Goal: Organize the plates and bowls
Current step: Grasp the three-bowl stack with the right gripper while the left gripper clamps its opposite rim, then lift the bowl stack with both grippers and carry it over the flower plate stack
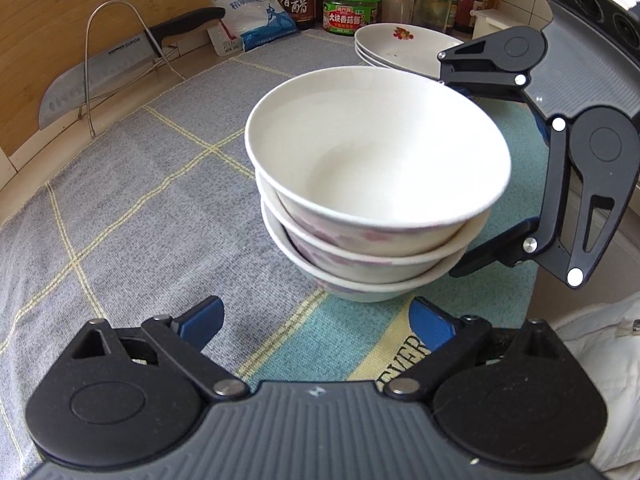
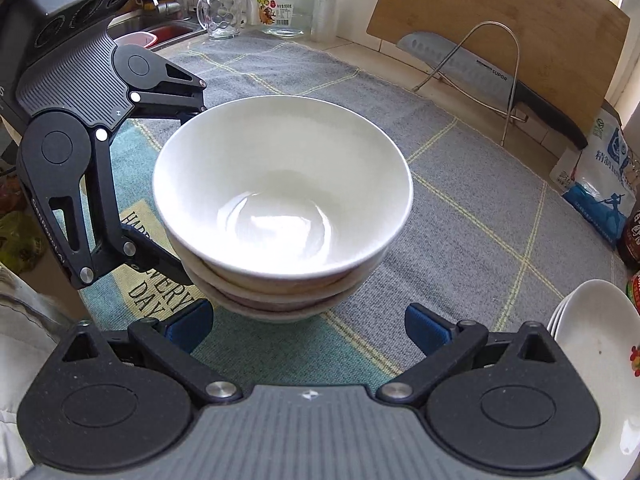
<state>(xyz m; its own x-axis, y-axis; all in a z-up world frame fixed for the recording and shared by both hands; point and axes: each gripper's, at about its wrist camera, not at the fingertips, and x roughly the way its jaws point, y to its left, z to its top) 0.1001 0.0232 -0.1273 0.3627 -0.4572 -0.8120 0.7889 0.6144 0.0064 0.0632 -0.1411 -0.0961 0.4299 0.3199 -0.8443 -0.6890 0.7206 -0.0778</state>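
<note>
Left wrist view: my left gripper [image 1: 316, 322] hangs with jaws spread wide, nothing between them — the stack of bowls [image 1: 376, 184] stands just ahead on the grey mat [image 1: 140, 200], three nested. Behind it, the stack of plates [image 1: 400, 46]. On the right, my right gripper [image 1: 456, 172] also gapes, flanking the bowls.

Bare mat [image 1: 140, 208] leftward — plates [image 1: 400, 46] behind bowls [image 1: 372, 184].

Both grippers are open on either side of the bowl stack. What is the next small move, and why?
Probably back both off: the bowls are nested in one stack on the mat, the plates are stacked beside them, and the left gripper and right gripper hold nothing.
</note>
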